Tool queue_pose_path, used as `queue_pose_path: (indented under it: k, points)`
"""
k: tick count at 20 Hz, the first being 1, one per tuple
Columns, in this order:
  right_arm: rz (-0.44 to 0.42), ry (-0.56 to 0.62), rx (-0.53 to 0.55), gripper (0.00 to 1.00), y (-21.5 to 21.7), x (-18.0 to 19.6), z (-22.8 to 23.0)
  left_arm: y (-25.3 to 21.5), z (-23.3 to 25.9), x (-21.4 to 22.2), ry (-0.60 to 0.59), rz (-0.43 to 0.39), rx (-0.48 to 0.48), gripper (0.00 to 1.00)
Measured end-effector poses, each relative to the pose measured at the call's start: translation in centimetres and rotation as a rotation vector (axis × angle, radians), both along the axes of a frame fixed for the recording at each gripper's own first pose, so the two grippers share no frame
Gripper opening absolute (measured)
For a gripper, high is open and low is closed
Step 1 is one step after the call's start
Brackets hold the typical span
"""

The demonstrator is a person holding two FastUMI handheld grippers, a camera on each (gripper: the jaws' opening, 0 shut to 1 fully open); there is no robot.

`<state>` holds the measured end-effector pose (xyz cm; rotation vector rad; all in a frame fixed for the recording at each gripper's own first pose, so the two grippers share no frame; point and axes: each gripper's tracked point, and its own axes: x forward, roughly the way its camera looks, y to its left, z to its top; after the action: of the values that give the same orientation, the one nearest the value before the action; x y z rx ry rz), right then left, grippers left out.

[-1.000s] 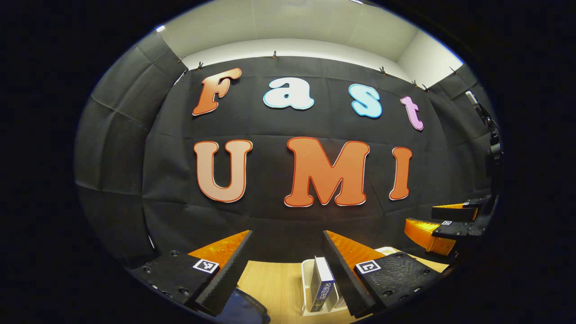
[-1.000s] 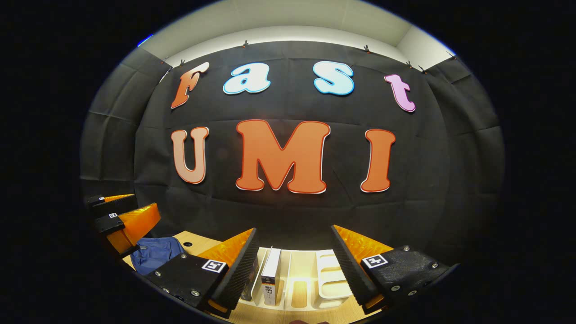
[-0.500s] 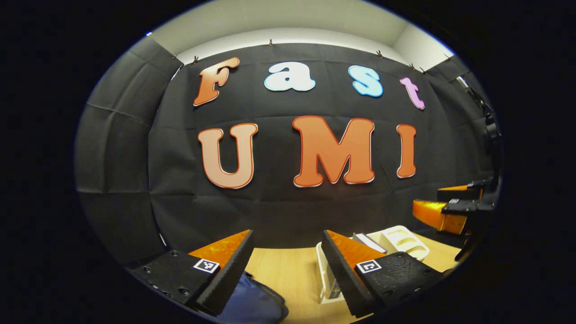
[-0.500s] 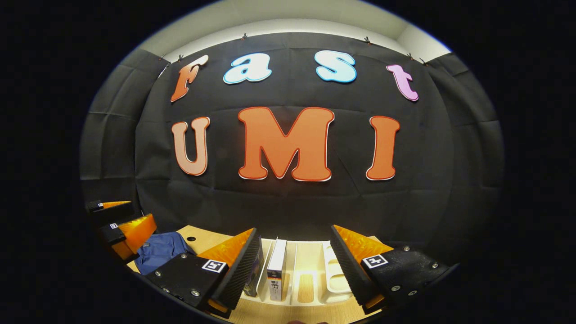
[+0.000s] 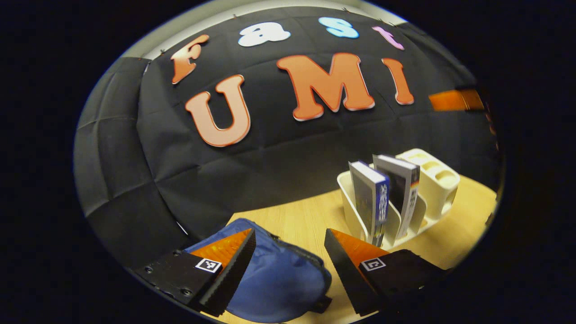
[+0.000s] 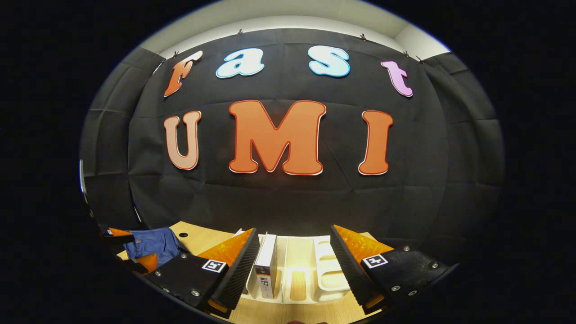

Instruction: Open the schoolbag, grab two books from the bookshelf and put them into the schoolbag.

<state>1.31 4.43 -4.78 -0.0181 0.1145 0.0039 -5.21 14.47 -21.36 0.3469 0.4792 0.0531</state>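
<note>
Since the left gripper (image 5: 288, 265) hangs with fingers spread and empty over the blue bag (image 5: 274, 279), which lies flat and looks closed at the table's (image 5: 306, 220) near left, a poor grip could drag it instead of opening it. Right of it, two books (image 5: 375, 200) stand upright in the white rack (image 5: 432, 180); the right gripper (image 6: 294, 265), fingers released, could tip them. Black cloth walls the booth.

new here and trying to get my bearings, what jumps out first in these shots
In the left gripper view, two books stand upright in a cream bookshelf on the wooden table, right of centre. A blue schoolbag lies in front, between the open fingers of the left gripper. In the right gripper view, the open right gripper faces the bookshelf.
</note>
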Motion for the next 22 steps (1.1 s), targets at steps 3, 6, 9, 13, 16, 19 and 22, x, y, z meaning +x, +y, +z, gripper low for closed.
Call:
queue_pose_path:
  k: [3, 6, 9, 13, 16, 19, 22]
  points:
    - [-0.026, 0.009, 0.001, 0.94, -1.2, 0.1, -0.5, 0.2, -5.7, -1.7, 0.138, -0.056, 0.131, 0.96]
    - [-0.05, 0.024, -0.007, 0.94, -2.4, 0.1, -1.1, 1.2, -11.1, -4.5, 0.313, -0.087, 0.269, 0.96]
    - [-0.071, 0.033, -0.019, 0.94, -3.2, 0.1, -1.6, 1.8, -14.1, -6.8, 0.414, -0.107, 0.357, 0.97]
    - [-0.082, 0.053, -0.032, 0.94, -3.5, 0.1, -2.3, 2.9, -16.2, -7.7, 0.491, -0.115, 0.457, 0.97]
    - [-0.078, 0.056, -0.04, 0.94, -3.2, 0.2, -2.5, 3.2, -16.4, -8.5, 0.51, -0.099, 0.488, 0.96]
    - [-0.067, 0.062, -0.047, 0.94, -2.7, 0.2, -2.7, 3.1, -16.7, -8.1, 0.514, -0.103, 0.473, 0.76]
    - [-0.041, 0.074, -0.038, 0.94, -1.6, 0.3, -2.9, 3.1, -17.3, -8.5, 0.561, -0.101, 0.438, 0.32]
